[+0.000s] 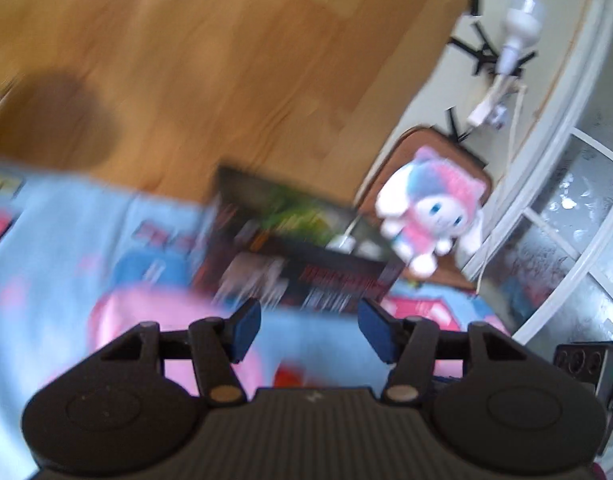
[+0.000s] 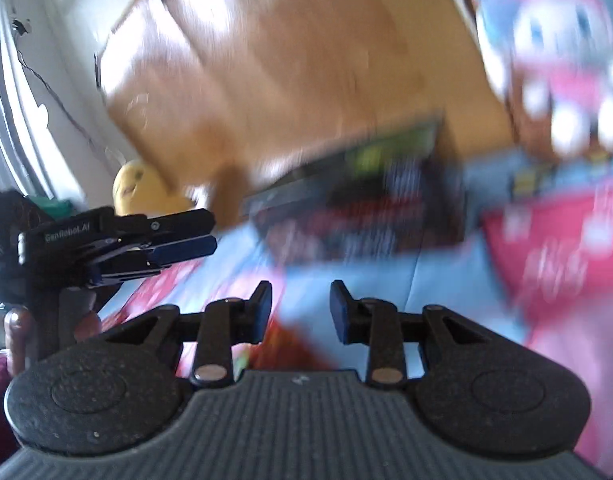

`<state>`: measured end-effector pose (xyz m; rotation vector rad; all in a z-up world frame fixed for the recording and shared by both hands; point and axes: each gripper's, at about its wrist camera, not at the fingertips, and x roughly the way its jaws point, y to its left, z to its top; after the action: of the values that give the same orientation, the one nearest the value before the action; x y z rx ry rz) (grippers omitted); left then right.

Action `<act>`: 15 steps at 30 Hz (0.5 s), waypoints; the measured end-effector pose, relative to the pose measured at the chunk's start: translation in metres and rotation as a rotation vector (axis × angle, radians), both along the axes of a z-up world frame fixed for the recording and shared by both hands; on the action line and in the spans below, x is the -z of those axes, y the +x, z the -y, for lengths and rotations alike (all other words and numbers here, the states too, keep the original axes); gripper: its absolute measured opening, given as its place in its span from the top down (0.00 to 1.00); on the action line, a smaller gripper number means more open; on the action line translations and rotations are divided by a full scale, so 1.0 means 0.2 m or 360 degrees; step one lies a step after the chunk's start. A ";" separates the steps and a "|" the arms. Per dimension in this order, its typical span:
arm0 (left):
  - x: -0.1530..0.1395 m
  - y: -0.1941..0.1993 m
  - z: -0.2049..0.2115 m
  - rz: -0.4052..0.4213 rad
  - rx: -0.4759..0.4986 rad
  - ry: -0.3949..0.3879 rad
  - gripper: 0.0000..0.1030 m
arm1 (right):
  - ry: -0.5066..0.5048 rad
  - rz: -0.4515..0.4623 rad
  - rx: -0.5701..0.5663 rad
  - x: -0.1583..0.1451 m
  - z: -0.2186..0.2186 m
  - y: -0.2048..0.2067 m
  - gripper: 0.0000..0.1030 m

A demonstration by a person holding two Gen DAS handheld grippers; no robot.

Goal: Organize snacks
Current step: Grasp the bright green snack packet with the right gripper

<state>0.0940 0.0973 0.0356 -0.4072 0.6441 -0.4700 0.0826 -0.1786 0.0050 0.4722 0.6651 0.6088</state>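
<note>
Both views motion-blurred: left gripper (image 1: 309,330) and right gripper (image 2: 301,312) both spread apart and empty, dark snack box (image 1: 290,248) lying ahead on the blue cloth (image 1: 66,232) near the plush toy (image 1: 430,216); suggest steadying before closing squarely across the box's edges.

Left gripper (image 2: 186,240) side: "GenRobot.AI" in pale letters, read in the right wrist view.
Dark snack box (image 1: 298,256) front: red and white print, too smeared to read.
Blue cloth (image 1: 66,240): pink and red printed patches, lettering illegible.
Red patch on the cloth (image 2: 554,264): white marks, unreadable through the blur.
</note>
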 end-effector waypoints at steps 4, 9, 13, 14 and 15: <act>0.11 -0.17 -0.18 -0.0160 -0.0106 -0.0102 0.47 | 0.0083 -0.0118 -0.0152 0.04 -0.04 -0.11 0.66; 0.17 -0.38 -0.33 -0.0215 -0.0174 -0.0226 0.44 | 0.0078 -0.0096 -0.0325 0.00 -0.11 -0.25 0.65; 0.15 -0.51 -0.29 -0.0181 -0.0019 -0.0230 0.44 | -0.0036 -0.0092 -0.0386 0.02 -0.21 -0.32 0.67; 0.14 -0.54 -0.26 -0.0184 0.0015 -0.0199 0.44 | -0.0065 -0.0082 -0.0388 0.02 -0.23 -0.33 0.69; 0.14 -0.57 -0.24 -0.0193 0.0044 -0.0177 0.44 | -0.0081 -0.0063 -0.0384 0.01 -0.23 -0.35 0.71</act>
<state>-0.0190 0.1457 0.0068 -0.5359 0.7439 -0.5115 0.0130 -0.1317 0.0034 0.3595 0.7797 0.8099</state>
